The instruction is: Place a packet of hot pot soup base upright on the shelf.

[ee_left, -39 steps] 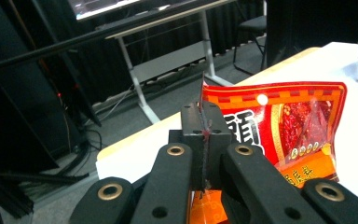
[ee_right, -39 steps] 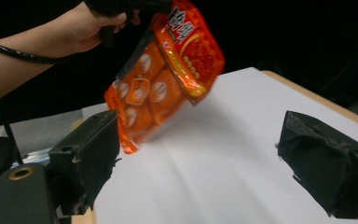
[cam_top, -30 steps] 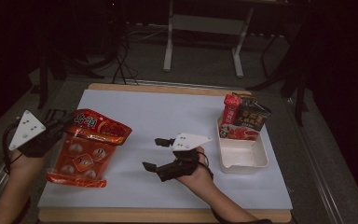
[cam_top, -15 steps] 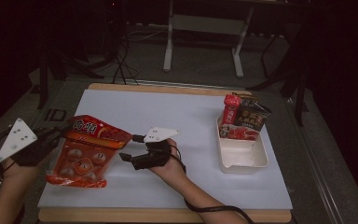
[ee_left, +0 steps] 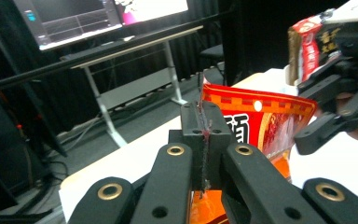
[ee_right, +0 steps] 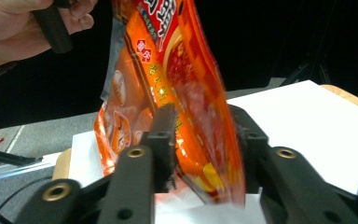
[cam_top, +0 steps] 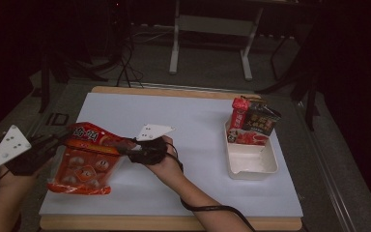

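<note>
An orange-red snack bag [cam_top: 84,164] lies at the left of the white mat, its top edge lifted. My left gripper [cam_top: 60,142] is shut on the bag's top left corner; in the left gripper view the jaws [ee_left: 204,130] meet on the seam of the bag [ee_left: 256,121]. My right gripper [cam_top: 125,150] reaches the bag's top right corner. In the right gripper view the bag [ee_right: 186,93] hangs between the jaws [ee_right: 205,140], which have just been closing and still stand apart. From the left gripper view, the right gripper [ee_left: 314,112] brackets the bag's corner.
A white tray [cam_top: 251,166] stands at the right of the mat [cam_top: 198,125], with a red packet [cam_top: 240,116] and a dark packet [cam_top: 263,121] propped at its far end. A metal stand [cam_top: 212,29] is on the floor beyond the table.
My right gripper has moved left across the mat from the middle to the bag's top right corner, and its jaws have narrowed around it. The left gripper keeps its hold.
</note>
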### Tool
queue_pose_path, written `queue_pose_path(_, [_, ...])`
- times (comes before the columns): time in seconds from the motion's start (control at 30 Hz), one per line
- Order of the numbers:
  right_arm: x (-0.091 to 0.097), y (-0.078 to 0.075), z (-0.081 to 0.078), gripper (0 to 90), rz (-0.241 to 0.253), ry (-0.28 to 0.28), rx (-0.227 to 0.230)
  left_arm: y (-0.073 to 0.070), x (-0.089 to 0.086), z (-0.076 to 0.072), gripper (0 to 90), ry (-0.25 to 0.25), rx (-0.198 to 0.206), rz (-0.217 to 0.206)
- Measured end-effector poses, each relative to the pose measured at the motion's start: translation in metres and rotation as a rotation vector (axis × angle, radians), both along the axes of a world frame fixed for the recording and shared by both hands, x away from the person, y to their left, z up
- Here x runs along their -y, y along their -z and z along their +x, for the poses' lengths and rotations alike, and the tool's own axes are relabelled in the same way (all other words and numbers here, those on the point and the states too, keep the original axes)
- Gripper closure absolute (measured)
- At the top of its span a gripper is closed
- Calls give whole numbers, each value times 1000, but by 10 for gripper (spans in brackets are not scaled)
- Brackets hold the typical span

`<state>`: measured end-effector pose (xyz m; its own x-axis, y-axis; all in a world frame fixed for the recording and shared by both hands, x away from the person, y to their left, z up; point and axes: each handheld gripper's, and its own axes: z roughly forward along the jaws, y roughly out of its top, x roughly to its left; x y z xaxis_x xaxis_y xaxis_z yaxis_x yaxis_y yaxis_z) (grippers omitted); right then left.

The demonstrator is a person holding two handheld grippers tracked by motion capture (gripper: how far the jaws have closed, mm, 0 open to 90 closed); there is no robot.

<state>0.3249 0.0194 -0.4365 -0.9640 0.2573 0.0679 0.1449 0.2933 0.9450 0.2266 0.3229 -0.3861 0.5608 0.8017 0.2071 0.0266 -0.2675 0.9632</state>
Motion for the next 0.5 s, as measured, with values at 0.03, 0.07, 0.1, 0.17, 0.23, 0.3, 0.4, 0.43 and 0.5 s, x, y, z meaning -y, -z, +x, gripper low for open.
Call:
queue_pose_path(0.03, [-1, 0, 1, 698, -2, 4, 4, 0, 0, 0, 900, 0, 1, 2])
queue_pose_path(0.07, [-3, 0, 2, 697, -7, -1, -2, 0, 1, 0, 900, 6, 1, 2])
queue_pose_path(0.1, [-5, 1, 3, 697, -13, -5, -8, 0, 1, 0, 900, 6, 1, 2])
queue_pose_path(0.17, [-8, 2, 3, 700, -20, -1, 2, 0, 1, 0, 900, 4, 1, 5])
queue_pose_path(0.23, [-11, 3, 4, 717, -12, -1, 6, 1, -1, 1, 900, 0, -4, -2])
queue_pose_path(0.3, [-13, 5, 4, 756, -9, -9, 8, 1, -1, 1, 900, -2, -4, -1])
queue_pose_path(0.4, [-14, 7, 6, 895, -25, -15, 18, 2, -2, 1, 900, -4, -1, -4])
queue_pose_path(0.43, [-14, 7, 6, 895, -25, -15, 18, 2, -3, 1, 900, 2, -3, -11])
queue_pose_path(0.5, [-14, 5, 8, 900, -38, -25, 5, 1, -2, 1, 900, 2, 3, -3])
